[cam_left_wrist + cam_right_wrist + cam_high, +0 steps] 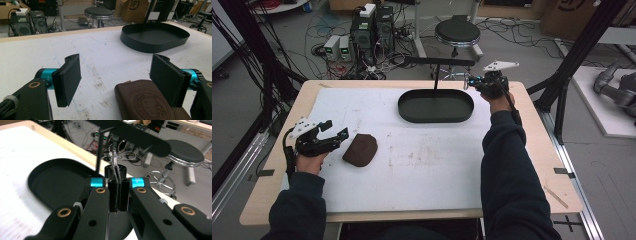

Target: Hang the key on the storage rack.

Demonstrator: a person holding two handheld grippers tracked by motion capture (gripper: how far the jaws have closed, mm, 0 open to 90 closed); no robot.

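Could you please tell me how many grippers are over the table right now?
2. The left gripper sits near the table's left edge, jaws open beside the brown pouch. The right gripper is at the far right, jaws shut, by the black tray's right end.

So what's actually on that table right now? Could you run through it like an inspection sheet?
Surface: white mat on a wooden table, stained.
Job's things: brown leather pouch; black oval tray, empty.
Clutter: nothing seen.
Grippers: left gripper open beside the pouch; right gripper shut, raised at the tray's far right end, a thin clear loop at its fingers.
Cables: tangled on the floor beyond the table.
Surroundings: stool, computer boxes.
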